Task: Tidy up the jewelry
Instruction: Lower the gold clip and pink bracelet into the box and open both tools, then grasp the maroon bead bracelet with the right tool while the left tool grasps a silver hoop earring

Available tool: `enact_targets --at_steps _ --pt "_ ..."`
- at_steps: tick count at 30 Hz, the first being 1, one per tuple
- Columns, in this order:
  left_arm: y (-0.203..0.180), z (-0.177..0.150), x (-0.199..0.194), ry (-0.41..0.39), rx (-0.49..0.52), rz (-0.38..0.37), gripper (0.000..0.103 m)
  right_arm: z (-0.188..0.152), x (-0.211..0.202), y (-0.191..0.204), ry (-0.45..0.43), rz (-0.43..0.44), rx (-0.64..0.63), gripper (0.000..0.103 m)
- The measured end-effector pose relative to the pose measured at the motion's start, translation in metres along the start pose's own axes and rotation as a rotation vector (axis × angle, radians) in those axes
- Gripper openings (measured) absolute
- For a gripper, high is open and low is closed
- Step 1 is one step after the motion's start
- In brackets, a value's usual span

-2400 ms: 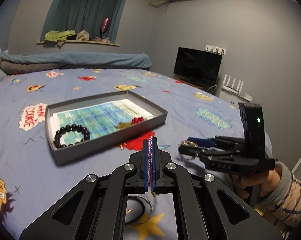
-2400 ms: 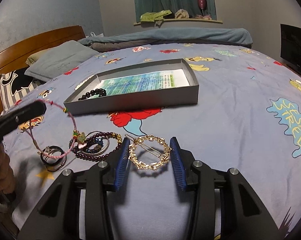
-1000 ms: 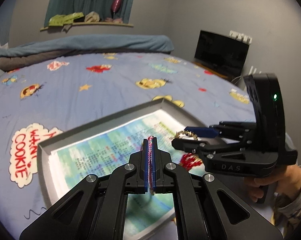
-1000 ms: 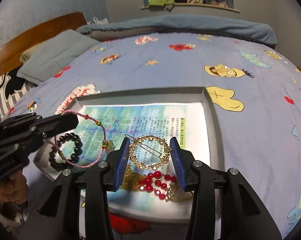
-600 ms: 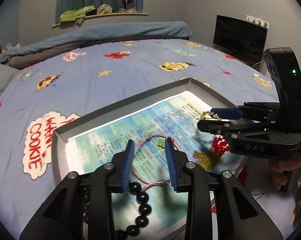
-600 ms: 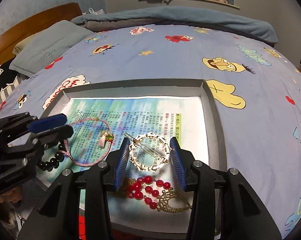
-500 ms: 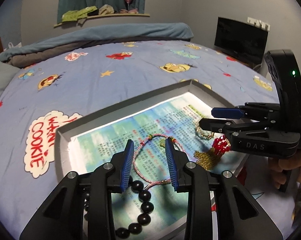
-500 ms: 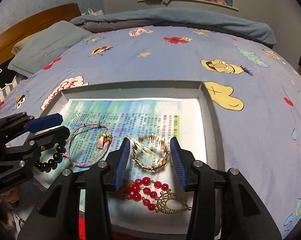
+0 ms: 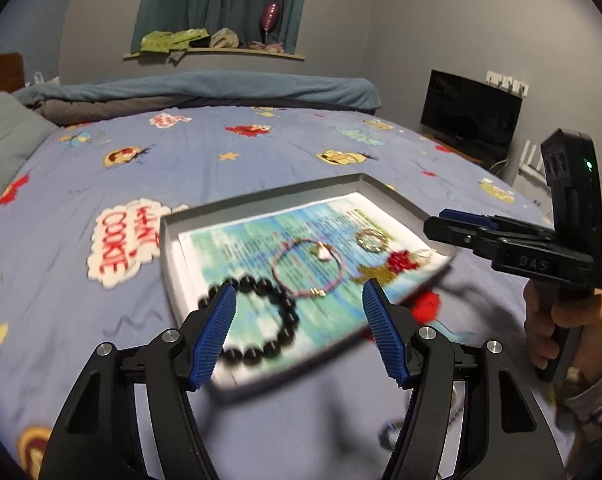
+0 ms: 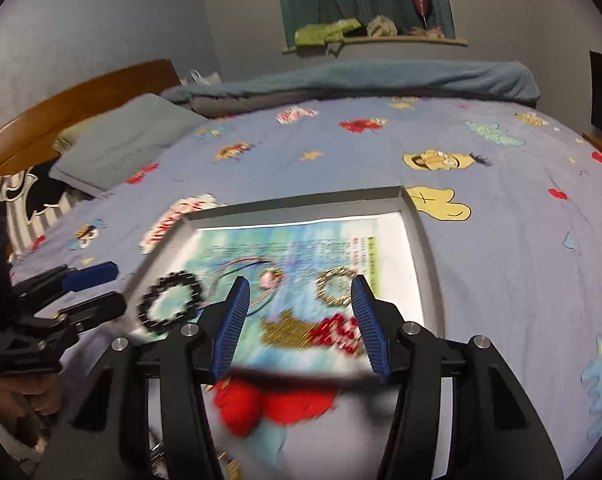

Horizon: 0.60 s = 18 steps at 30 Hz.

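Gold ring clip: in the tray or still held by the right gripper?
In the tray. The gold ring clip lies on the paper liner, and the right gripper is open with nothing between its fingers.

- tray (image 9: 261, 200): matt grey card-like walls, glossy printed paper liner (image 9: 237, 240)
- black bead bracelet (image 9: 261, 320): glossy, smooth beads
- gold ring clip (image 10: 335, 286): shiny metal
- pink cord bracelet (image 9: 305, 268): woven thread
- left gripper (image 9: 303, 332), right gripper (image 10: 299, 320): matt black plastic, ribbed blue pads
- bedsheet (image 9: 221, 136): soft printed cloth
- headboard (image 10: 61, 116), upper left: polished wood

Bedroom: bed (image 9: 237, 152), pillow (image 10: 125, 144), curtain (image 9: 221, 0)
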<state>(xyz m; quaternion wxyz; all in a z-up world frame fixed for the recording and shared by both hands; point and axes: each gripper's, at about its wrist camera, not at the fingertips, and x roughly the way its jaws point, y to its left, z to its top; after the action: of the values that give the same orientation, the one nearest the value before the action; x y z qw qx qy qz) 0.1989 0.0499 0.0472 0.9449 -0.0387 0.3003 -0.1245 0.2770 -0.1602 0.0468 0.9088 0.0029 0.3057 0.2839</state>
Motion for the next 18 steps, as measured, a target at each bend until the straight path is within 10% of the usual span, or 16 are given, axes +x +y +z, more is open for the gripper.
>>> enact_targets --at_steps 18 --pt "-0.003 -0.069 -0.048 -0.014 -0.110 -0.074 0.066 -0.095 -0.020 0.025 0.139 0.037 -0.037 0.041"
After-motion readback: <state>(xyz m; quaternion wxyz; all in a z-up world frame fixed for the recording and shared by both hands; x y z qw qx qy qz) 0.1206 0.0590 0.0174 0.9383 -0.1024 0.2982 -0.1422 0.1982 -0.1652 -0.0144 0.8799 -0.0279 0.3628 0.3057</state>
